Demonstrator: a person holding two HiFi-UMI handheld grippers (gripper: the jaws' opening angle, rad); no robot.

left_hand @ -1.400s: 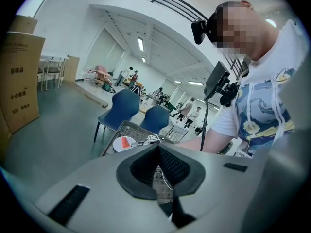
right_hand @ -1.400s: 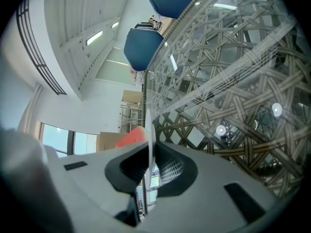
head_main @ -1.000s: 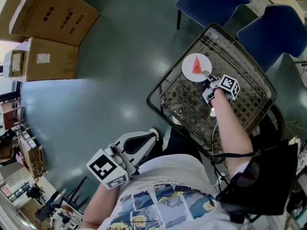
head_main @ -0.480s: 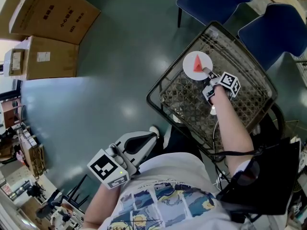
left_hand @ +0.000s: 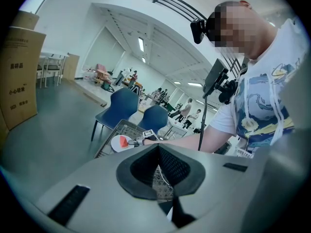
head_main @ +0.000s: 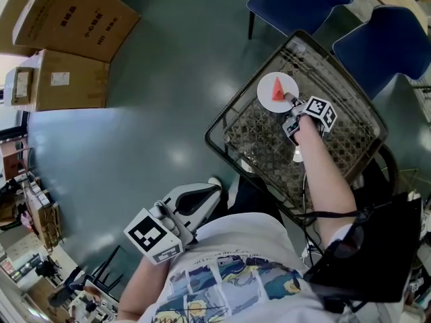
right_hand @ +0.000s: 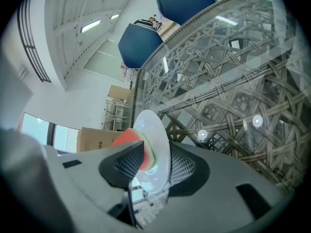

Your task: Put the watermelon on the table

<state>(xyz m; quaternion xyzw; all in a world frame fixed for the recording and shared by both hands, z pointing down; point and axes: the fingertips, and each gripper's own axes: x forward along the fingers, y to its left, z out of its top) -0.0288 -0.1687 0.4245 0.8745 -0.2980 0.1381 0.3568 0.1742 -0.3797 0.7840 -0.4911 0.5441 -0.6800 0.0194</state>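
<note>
Right gripper [head_main: 289,101] jaws just opened; plate [head_main: 268,97] with watermelon [head_main: 277,89] sits loose between them on table [head_main: 262,140]. Left gripper [head_main: 214,187] closed, empty.

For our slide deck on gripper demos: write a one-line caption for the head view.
Right gripper, jaws just opening around a plate of watermelon, on the wicker table.

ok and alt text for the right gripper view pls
A white plate carrying a red watermelon slice stands between the jaws of the right gripper, which have just been opening and sit apart on either side of it. Beyond are a woven-pattern table and two blue chairs.
</note>
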